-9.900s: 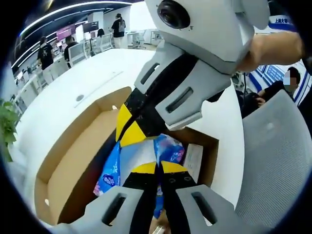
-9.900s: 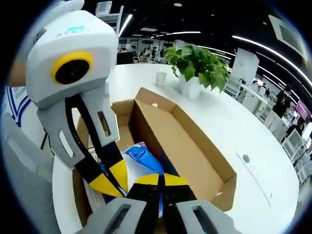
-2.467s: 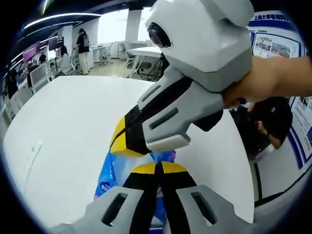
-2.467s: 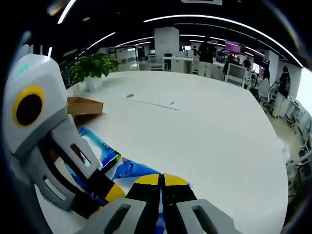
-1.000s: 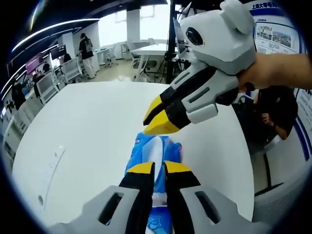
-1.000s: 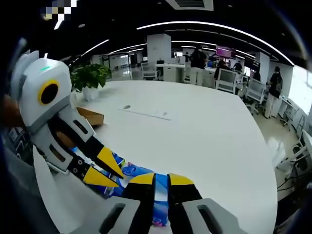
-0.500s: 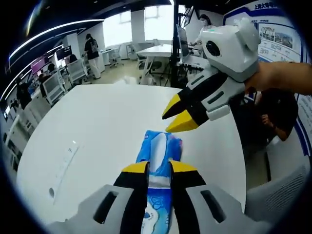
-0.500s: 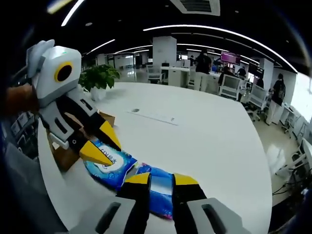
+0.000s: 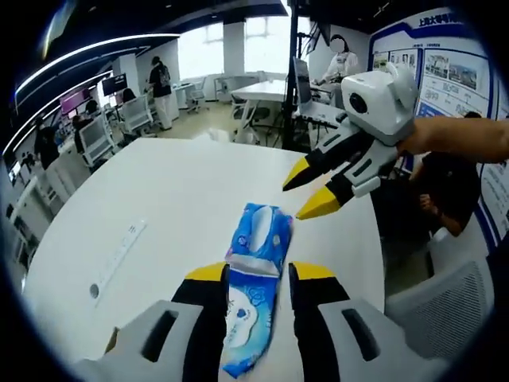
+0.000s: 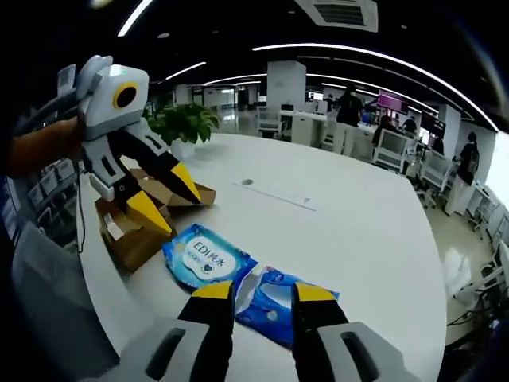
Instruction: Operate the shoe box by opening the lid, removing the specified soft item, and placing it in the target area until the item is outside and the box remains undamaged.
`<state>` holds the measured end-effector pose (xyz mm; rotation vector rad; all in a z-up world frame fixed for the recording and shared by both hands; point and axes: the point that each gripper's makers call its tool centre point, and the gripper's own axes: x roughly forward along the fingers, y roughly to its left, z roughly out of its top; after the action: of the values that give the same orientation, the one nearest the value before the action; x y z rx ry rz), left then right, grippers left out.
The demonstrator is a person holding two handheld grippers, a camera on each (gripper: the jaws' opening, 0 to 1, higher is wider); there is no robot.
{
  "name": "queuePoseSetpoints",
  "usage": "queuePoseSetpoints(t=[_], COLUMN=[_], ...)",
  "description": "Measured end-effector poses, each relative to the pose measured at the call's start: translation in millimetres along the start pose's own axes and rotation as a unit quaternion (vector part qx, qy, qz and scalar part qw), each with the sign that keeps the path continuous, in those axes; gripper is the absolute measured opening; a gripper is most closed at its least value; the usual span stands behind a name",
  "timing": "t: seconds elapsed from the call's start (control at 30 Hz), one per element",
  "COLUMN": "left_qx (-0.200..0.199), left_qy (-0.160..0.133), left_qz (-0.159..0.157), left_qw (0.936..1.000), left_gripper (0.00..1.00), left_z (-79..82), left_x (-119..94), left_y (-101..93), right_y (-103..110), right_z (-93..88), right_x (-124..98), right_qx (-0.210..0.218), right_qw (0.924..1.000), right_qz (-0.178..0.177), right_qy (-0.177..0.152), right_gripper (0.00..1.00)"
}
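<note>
Blue pack: the soft pack (image 9: 256, 280) (image 10: 248, 285) lies flat on the white surface (image 9: 159, 215) (image 10: 358, 231), outside the box (image 10: 147, 211).
Left tool: my left tool (image 9: 259, 280) (image 10: 163, 197) is spread, jaws apart and off the pack, gripping nothing.
Right tool: my right tool (image 10: 262, 296) (image 9: 310, 191) is released too, just above the pack.
Box: cardboard, beside the pack near the surface's edge.
Risk: I think a careless left-hand sweep could clip the box or drag the pack.
</note>
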<state>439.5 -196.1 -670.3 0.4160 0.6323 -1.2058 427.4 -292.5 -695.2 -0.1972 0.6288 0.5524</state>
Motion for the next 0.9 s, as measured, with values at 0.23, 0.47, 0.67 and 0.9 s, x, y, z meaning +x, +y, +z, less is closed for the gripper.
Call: queuePoseSetpoints(t=[0.23, 0.47, 0.67, 0.9], left_qx=[-0.016, -0.025, -0.038, -0.054], left_qy=[-0.012, -0.031, -0.040, -0.046], left_qz=[0.011, 0.028, 0.046, 0.060], left_qw=[0.9997, 0.9988, 0.9974, 0.9957], left_gripper=[0.41, 0.50, 0.54, 0.59], left_z=[-14.7, -29.1, -45.7, -65.7], left_x=[-37.1, -80.0, -110.5, -137.3], left_y=[5.8, 8.6, 13.1, 14.0], right_y=[25.5, 60.4, 89.5, 122.5], right_z=[7.7, 21.1, 26.6, 39.9], right_x=[3.0, 10.0, 21.8, 35.3], right_qx=[-0.017, -0.042, -0.071, -0.094], right_qw=[0.9994, 0.9960, 0.9899, 0.9822], right_qz=[0.031, 0.078, 0.123, 0.162], right_qy=[0.001, -0.001, 0.009, 0.011], right_gripper=[0.31, 0.39, 0.43, 0.46])
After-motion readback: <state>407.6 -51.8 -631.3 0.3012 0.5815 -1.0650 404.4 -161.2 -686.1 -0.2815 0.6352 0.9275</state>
